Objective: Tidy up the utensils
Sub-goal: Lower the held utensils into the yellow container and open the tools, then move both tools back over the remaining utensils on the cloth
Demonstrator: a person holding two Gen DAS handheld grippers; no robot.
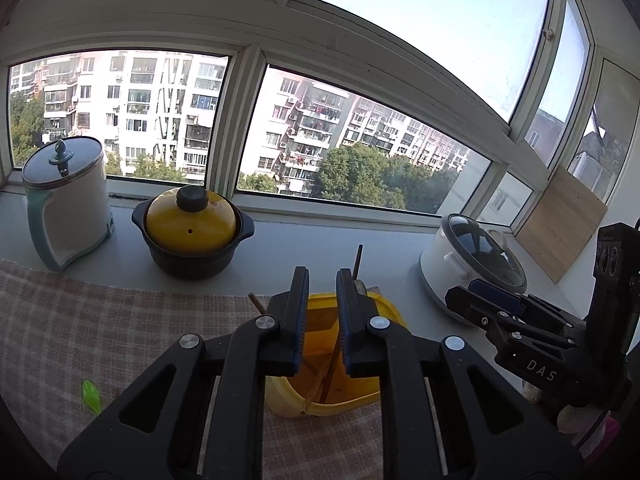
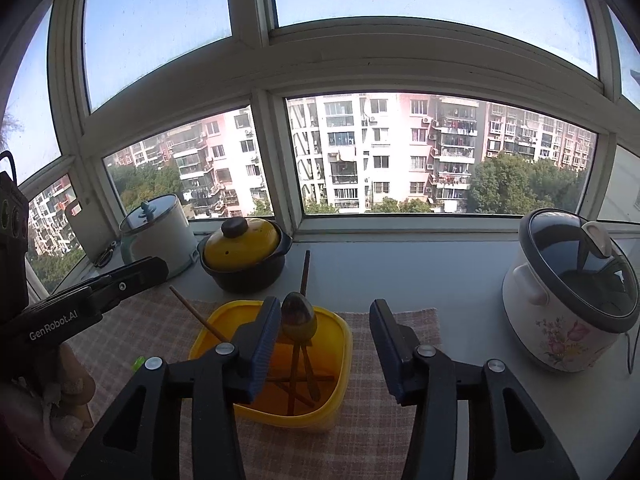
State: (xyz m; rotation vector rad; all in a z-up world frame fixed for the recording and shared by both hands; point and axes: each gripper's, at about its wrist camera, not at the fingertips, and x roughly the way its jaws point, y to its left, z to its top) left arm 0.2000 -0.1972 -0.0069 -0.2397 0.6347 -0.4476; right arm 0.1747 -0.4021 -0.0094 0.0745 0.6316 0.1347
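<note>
At the far left of the desk [image 2: 400,264] a white electric kettle [image 1: 68,204] with a teal handle and a glass lid stands by the window, and just right of it sits a dark clay pot [image 1: 192,232] under a yellow lid with a black knob. A checked cloth [image 1: 100,332] covers the near part of the desk, and a small green spoon [image 1: 91,396] lies on it at the left, well apart from the other utensils. The left tool [image 1: 322,316] hangs above the yellow plastic container [image 2: 340,340] with its two blue-padded fingers [image 1: 300,320] drawn near each other, a narrow gap between them and nothing pinched there. The container rests on the cloth, in front of the clay pot, and holds the utensils: thin wooden chopsticks [image 2: 296,376] lie crossed on its bottom, one wooden stick [image 2: 196,312] leans out over its left rim, and a wooden spoon [image 2: 298,316] stands tilted with its bowl above the far rim. A dark stick [image 2: 306,272] rises behind that bowl; whether it sits inside the container cannot be told. The right tool [image 2: 325,344] hovers over the right half of the container with its fingers [image 2: 386,344] spread wide and empty. Farther right a white rice cooker [image 2: 568,300] with a flower pattern and a dark glass lid stands on the bare desk, well apart from the container, and a wooden board [image 1: 560,228] leans against the window frame at the far right.
</note>
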